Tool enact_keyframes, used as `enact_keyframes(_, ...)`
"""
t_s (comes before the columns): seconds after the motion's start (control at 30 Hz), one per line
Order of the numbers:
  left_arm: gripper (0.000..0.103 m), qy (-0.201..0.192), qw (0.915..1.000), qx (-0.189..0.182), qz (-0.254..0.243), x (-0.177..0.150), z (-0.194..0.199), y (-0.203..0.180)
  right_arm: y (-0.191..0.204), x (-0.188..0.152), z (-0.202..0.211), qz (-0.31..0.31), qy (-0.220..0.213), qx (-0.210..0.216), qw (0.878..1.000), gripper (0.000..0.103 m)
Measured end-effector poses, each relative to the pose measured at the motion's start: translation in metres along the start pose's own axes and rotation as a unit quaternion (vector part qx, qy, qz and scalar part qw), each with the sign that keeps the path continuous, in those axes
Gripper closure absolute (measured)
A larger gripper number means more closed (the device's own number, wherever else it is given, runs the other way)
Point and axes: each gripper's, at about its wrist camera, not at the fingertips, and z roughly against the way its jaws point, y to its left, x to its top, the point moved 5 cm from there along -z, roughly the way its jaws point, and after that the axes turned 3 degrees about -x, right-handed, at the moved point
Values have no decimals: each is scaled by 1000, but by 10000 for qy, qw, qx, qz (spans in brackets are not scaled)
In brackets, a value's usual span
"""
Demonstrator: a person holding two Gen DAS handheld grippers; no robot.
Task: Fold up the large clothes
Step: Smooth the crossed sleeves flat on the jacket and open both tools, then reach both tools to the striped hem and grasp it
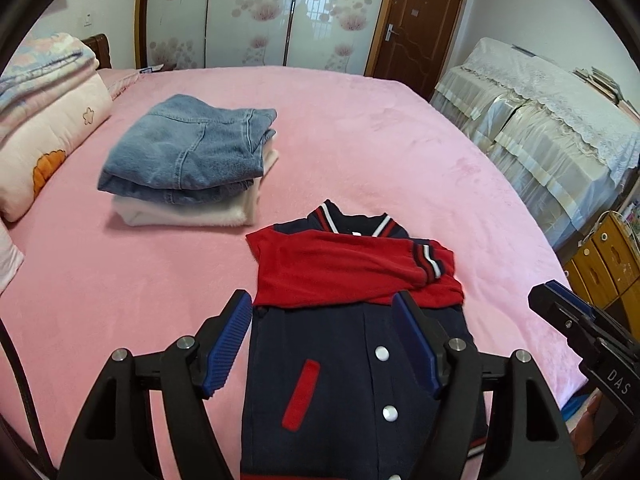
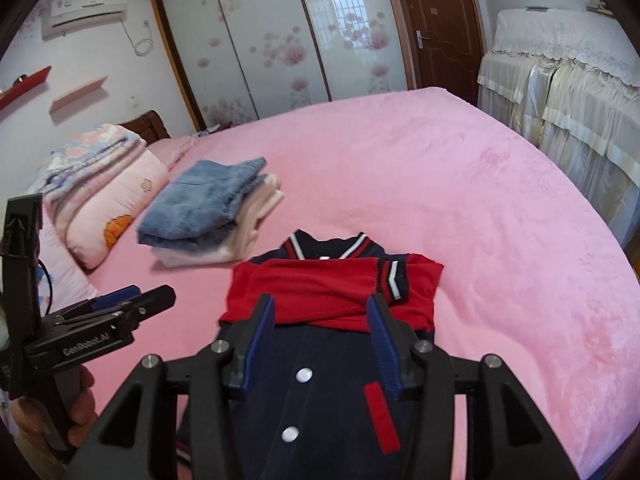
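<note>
Nearest the lens in each wrist view stand two black fingers with ribbed blue pads, so two grippers are counted in all. Of these, the left gripper point(image 1: 322, 344) has its jaws spread wide and holds nothing, while the right gripper point(image 2: 318, 346) has its jaws parted rather less and is likewise empty; neither pair of pads presses on cloth. One jacket point(image 1: 344, 376), navy with white snaps and red pocket trim, lies flat on the pink bedspread point(image 1: 392, 152) below both grippers, its body showing between the jaws of each in its own view. Two red sleeves point(image 1: 340, 268) are folded across its chest, one over the other, with one striped cuff showing at the right. Its hem is cut off by the bottom edge of both views, and the fingers cover parts of its front. At the left edge of the right wrist view part of a hand grips the other tool's handle. Farther off to the left sits one stack of two folded garments, denim point(image 1: 188, 148) on top of a pale fleecy piece point(image 1: 184, 212); that stack is blurred in the right wrist view. Beyond it at the far left lies folded bedding point(image 1: 48, 120), partly cut off. Farthest stand the floral sliding doors point(image 1: 248, 12) and one brown door point(image 1: 416, 20).
</note>
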Motion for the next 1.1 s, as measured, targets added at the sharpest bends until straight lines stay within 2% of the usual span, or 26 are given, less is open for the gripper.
enact_keyframes(0.27, 32, -64, 9999, 93, -85, -30, 49, -7, 5, -18, 53, 4, -217, 173, 9996, 55)
enact_keyframes(0.53, 32, 52, 9996, 265, -120, -71, 66, 3, 2, -52, 78, 161, -197, -7, 9997, 55)
enact_keyframes(0.83, 32, 374, 9987, 347, 81, -118, 44, 40, -21, -103, 63, 120, 256, -205, 9994, 55)
enact_keyframes(1.0, 32, 723, 9965, 221, 364, -148, 15, 68, -46, -140, 40, 72, 709, -473, 9963, 55)
enact_keyframes(1.1, 32, 950, 9938, 28, 569, -167, -3, 80, -60, -162, 29, -79, 950, -457, 9944, 55)
